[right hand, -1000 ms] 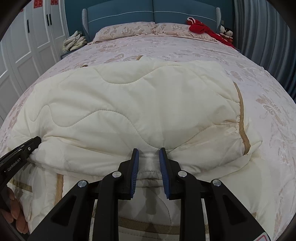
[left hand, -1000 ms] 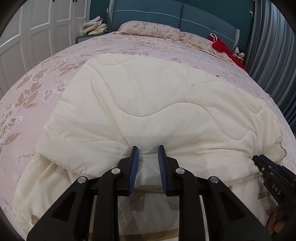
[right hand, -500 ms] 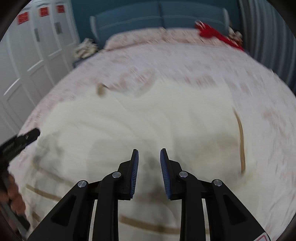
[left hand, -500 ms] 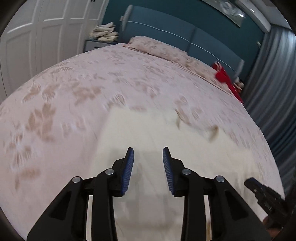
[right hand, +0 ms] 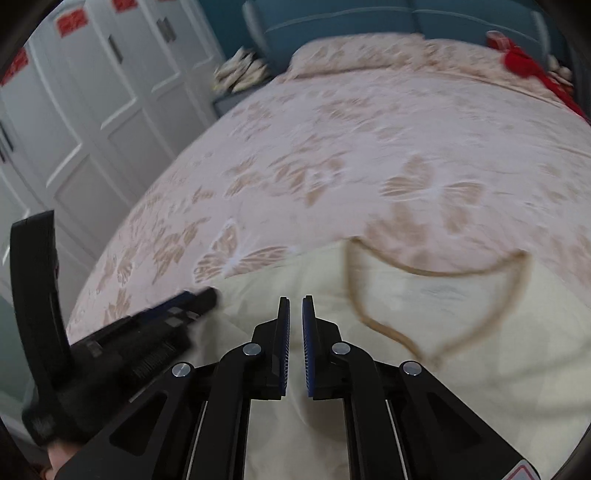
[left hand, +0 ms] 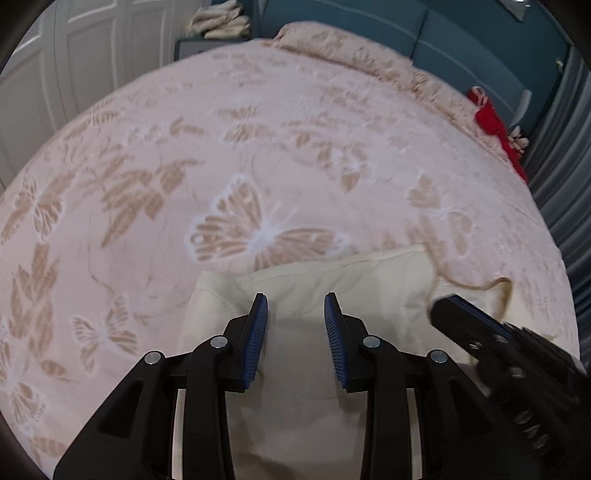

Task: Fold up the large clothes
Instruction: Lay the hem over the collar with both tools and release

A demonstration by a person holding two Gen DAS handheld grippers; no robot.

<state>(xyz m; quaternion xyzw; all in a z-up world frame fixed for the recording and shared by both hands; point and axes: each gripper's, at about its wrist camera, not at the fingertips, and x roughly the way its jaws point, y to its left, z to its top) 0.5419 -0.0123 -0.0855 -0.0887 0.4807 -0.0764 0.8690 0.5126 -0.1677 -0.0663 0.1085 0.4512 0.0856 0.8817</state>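
Note:
A cream quilted blanket [left hand: 332, 273] with tan piping lies bunched on the bed under both grippers. In the left wrist view my left gripper [left hand: 295, 306] hovers just over its far edge, open, with nothing pinched between the blue pads. The right gripper [left hand: 443, 304] shows at the right of that view, its tip at the blanket's edge. From the right wrist, the right gripper [right hand: 295, 306] has its pads almost together with a thin fold of the blanket [right hand: 461, 314] between them. The left gripper [right hand: 199, 297] reaches in from the left there.
The pink butterfly-patterned bedspread [left hand: 240, 166] stretches ahead to the pillows [left hand: 343, 48] and blue headboard [left hand: 461, 37]. A red item [left hand: 491, 122] lies at the far right. White wardrobe doors [right hand: 92, 110] and a nightstand with folded cloths [left hand: 218, 22] stand to the left.
Both grippers swept forward across the bed, carrying the blanket edge over itself. The left gripper's fingers spread and let go; the right gripper's fingers closed much narrower.

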